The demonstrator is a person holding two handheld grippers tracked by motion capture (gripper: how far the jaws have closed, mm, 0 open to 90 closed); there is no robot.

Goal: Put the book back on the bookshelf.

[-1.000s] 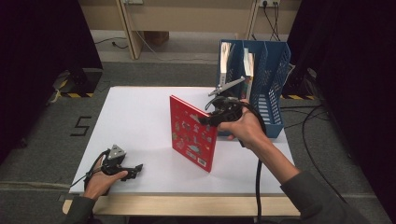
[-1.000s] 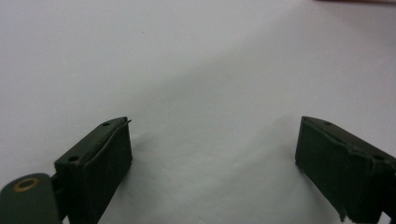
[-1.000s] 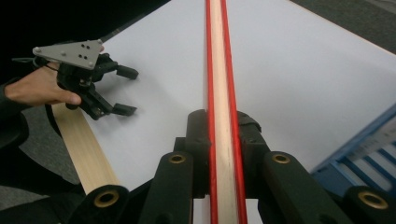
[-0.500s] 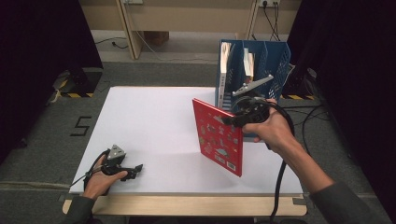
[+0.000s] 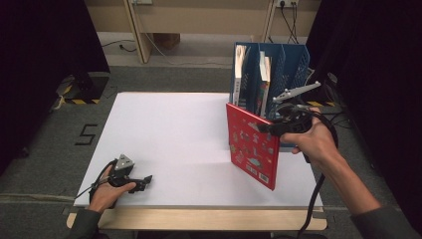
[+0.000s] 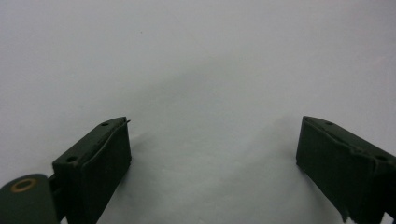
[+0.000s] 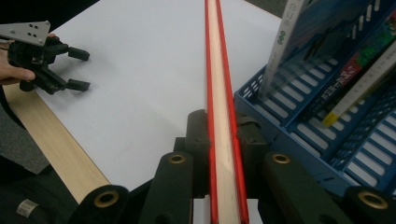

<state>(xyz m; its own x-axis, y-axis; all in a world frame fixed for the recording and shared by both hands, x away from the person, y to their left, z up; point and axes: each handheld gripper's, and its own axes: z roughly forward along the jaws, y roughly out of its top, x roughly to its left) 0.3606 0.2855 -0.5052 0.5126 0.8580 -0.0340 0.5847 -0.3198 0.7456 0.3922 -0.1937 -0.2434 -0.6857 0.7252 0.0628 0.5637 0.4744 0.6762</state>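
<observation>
Carried rightward since before: red book, clamped in right gripper; left gripper wide, empty; risks snagging blue rack wall.

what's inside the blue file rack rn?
The blue file rack holds two upright books in its left slots; the slots to their right look empty. The red book, clamped in the right tool, covers the rack's lower front, so the books' bottoms are hidden.

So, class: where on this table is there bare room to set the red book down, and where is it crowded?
The white table top is bare from its far-left corner across the middle, between the left gripper and the red book. It is crowded at the far right: the blue file rack, already holding books, stands right behind the red book clamped in the right gripper.
</observation>
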